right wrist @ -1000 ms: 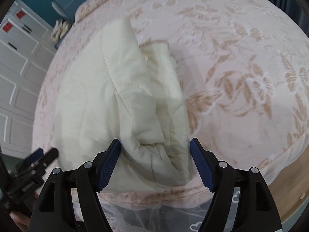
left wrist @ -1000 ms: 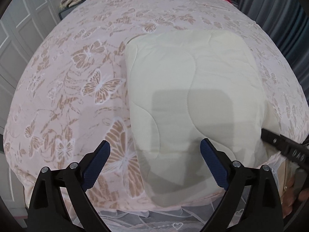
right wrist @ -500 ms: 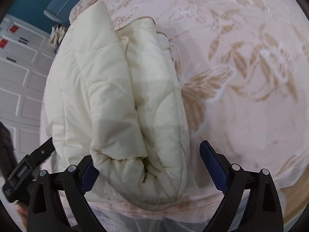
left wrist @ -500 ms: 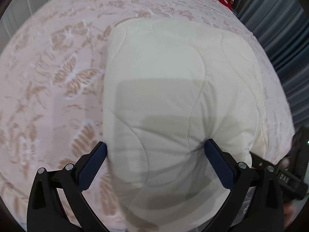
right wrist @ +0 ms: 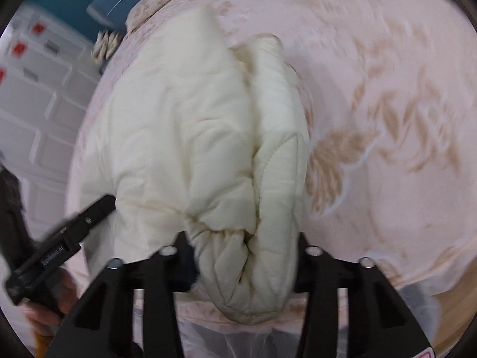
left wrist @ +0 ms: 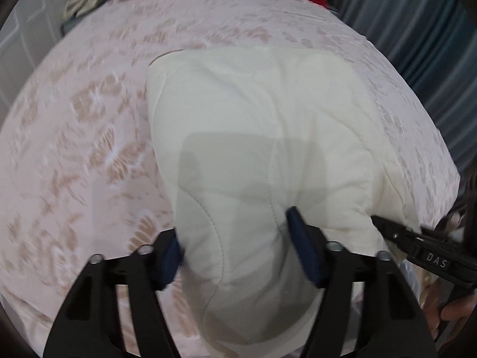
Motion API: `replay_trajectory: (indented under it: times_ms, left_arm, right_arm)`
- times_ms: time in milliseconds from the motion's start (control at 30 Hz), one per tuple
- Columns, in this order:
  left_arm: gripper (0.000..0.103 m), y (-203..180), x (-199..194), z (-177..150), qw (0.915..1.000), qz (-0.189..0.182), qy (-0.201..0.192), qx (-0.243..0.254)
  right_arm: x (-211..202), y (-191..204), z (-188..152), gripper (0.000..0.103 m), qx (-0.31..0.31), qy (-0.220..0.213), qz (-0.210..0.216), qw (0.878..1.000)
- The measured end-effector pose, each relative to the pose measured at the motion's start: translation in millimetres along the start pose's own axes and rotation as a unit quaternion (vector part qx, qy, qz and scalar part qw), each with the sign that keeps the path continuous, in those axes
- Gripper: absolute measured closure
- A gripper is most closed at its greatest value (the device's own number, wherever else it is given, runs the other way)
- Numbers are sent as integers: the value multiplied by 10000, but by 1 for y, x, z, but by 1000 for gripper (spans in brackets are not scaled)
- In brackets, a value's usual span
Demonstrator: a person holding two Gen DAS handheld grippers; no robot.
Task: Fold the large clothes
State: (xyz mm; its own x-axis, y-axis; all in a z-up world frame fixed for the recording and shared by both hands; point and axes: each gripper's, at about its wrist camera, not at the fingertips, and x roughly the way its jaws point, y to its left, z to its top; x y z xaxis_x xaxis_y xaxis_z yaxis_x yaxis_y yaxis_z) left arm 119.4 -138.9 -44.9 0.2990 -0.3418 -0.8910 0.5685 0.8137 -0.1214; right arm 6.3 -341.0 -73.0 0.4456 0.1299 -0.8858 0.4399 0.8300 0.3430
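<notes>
Cream quilted jacket [left wrist: 262, 137] lies folded into a thick bundle on bed [left wrist: 89, 125], near the front edge, butterfly-print cover under it.

L hand-held gripper [left wrist: 238, 247]: pads on either side of the near hem, cloth bulging between them; looks clenched on the jacket's left part.

R hand-held gripper [right wrist: 244, 265]: grasping the rolled right edge, several layers bunched between the jaws. L unit also visible at R view's lower left, touching the bundle's side.

Step in hand, my read: lifting the near end w/ both to fold it away over the far half.

To do well:
- keep both grips level, so fold line runs straight across
- R side holds thick stack; pinch deep or inner layers may slip out
- carry near edge up & over, don't drag along cover
- padding is springy; press flat after laying down

Frames blurred, so hem detail unclear.
</notes>
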Motion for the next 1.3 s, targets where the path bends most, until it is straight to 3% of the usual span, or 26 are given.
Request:
replay_trajectory:
  times_ms: [300, 400, 600, 800, 1300]
  left_arm:
    - [55, 46, -57, 12, 9948, 623, -611, 522]
    - [55, 67, -64, 12, 9908, 904, -784, 635]
    - [56, 116, -63, 15, 9891, 1082, -854, 523]
    - [57, 148, -49, 13, 9876, 1195, -850, 567]
    - [56, 173, -14, -8, 9913, 1063, -668, 407]
  right_arm:
    - [-14, 109, -8, 76, -1222, -553, -467, 9899]
    - [-9, 139, -5, 77, -1391, -650, -430, 9872]
    - [18, 179, -1, 77, -1561, -765, -336, 9842]
    - [41, 203, -4, 77, -1681, -724, -397, 9823]
    - [76, 216, -15, 77, -1917, -452, -642, 9783]
